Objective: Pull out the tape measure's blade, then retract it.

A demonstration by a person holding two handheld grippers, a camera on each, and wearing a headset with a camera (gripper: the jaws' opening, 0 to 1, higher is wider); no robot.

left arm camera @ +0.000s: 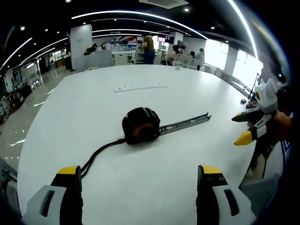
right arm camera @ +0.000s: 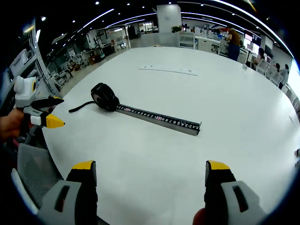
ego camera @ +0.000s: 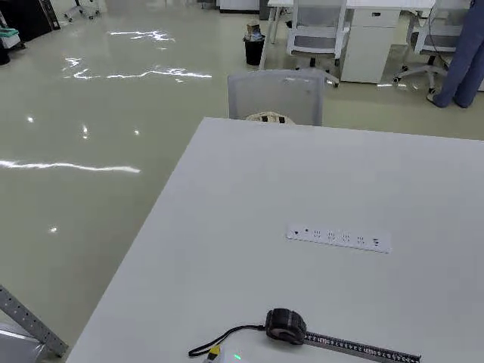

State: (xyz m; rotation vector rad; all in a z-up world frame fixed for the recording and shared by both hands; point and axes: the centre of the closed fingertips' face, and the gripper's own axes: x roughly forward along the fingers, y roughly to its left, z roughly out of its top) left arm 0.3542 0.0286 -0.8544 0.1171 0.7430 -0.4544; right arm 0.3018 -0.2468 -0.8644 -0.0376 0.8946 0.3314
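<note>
In the head view the tape measure (ego camera: 286,326) lies at 6 o'clock, close to the near edge of the white table (ego camera: 265,197). Its blade (ego camera: 363,349) is drawn out flat toward 4 o'clock and its wrist strap (ego camera: 227,339) trails toward 8 o'clock. A power strip (ego camera: 338,238) lies well beyond the case, at about 1 o'clock from it.

In the left gripper view the left gripper (left arm camera: 139,172) has its jaws wide apart and empty. The case is dead ahead at 12 o'clock, apart from the tips. The right gripper (left arm camera: 240,128) comes in at 3 o'clock, tips parted, holding nothing.

In the right gripper view the right gripper's jaws are likewise spread and empty. The blade crosses ahead, with the case at 10 o'clock and the hook (right arm camera: 198,127) at 1 o'clock.

With the blade already out, retraction looks like the step in hand. The left gripper should clamp the case across its flat sides, clear of the strap, so the case cannot skid. The right should pinch the blade just behind the hook and walk it back slowly, so it does not snap in. Whether a lock is engaged cannot be told.
</note>
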